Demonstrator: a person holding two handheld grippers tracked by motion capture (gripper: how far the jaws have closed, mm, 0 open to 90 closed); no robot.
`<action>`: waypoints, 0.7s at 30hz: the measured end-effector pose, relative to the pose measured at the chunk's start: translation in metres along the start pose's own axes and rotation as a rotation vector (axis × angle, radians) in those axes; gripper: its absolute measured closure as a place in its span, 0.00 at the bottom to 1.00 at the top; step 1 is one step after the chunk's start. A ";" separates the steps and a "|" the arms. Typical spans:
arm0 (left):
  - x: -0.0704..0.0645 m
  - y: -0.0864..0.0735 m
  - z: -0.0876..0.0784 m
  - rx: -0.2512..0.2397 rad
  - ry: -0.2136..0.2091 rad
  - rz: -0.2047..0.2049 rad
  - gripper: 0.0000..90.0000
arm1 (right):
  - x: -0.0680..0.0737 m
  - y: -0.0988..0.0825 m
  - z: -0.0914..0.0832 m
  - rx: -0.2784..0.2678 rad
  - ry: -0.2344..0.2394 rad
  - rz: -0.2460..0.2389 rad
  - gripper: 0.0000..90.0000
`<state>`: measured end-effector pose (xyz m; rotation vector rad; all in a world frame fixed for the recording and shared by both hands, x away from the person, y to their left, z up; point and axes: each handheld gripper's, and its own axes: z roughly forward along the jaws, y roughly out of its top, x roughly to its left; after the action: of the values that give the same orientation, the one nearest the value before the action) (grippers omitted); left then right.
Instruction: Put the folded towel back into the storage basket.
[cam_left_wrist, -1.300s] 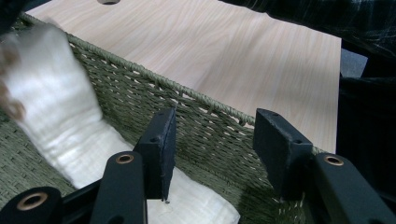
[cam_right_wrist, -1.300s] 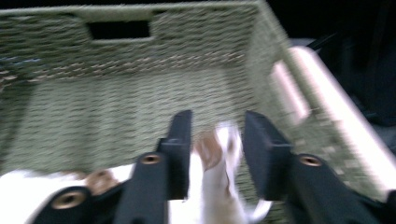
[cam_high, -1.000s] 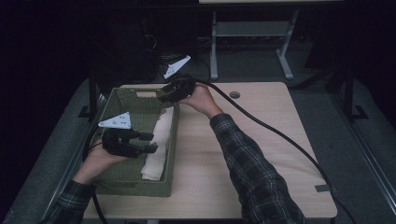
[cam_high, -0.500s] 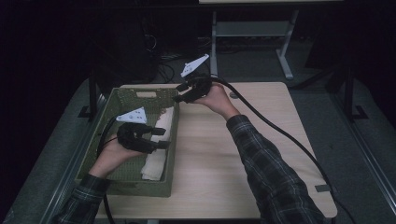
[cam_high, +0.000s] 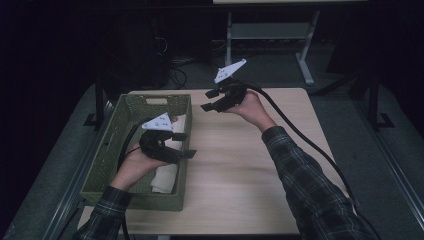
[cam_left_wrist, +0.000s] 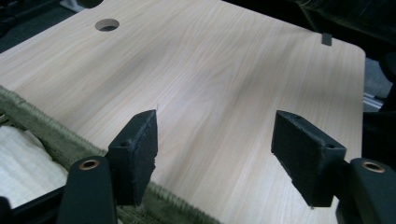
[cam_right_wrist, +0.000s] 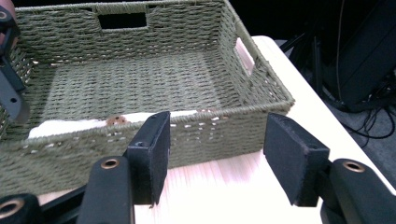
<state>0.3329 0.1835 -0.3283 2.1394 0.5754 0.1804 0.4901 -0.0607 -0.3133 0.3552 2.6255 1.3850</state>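
In the high view the left gripper (cam_high: 175, 145) sits left of centre, over the right wall of a green woven basket (cam_high: 131, 112). Its jaws point right, have just been opening and stand spread with nothing between them. The right gripper (cam_high: 216, 100) is held above the table (cam_high: 240, 165) in the upper middle of the frame, clear of the basket. Its jaws point left, have likewise just been opening and are also spread and empty. A folded white cloth (cam_high: 167, 175) lies inside the basket along its right wall, partly under the left gripper.

The left gripper view looks across bare pale wood — it shows a round hole (cam_left_wrist: 107, 24) in the tabletop at the upper left and a small dark tab (cam_left_wrist: 326, 39) at the far edge, upper right. The basket rim (cam_left_wrist: 42, 135) and a corner of the cloth (cam_left_wrist: 23, 163) fill the lower left.

The right gripper view gives the basket's inside: a woven floor, a handle slot (cam_right_wrist: 122, 20) in the far wall at the top, and the cloth (cam_right_wrist: 70, 125) showing as a white strip just behind the near wall. The left gripper's dark body (cam_right_wrist: 9, 88) shows at the left edge.

No writing or label can be read anywhere.

The room is dark — cables (cam_high: 175, 75) lie on the floor and a metal frame (cam_high: 270, 35) stands beyond the table at the top of the high view.
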 end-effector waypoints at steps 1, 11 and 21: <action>-0.001 0.001 0.001 0.005 0.004 0.003 0.33 | 0.000 -0.002 -0.002 -0.004 -0.004 -0.002 0.45; -0.016 0.013 0.022 0.012 0.031 0.015 0.25 | -0.001 -0.031 -0.031 -0.016 -0.016 0.007 0.41; -0.034 0.023 0.053 0.044 0.028 0.032 0.19 | 0.004 -0.061 -0.050 -0.031 -0.048 0.023 0.36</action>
<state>0.3281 0.1168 -0.3387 2.1928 0.5668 0.2172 0.4659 -0.1322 -0.3355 0.4103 2.5664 1.4051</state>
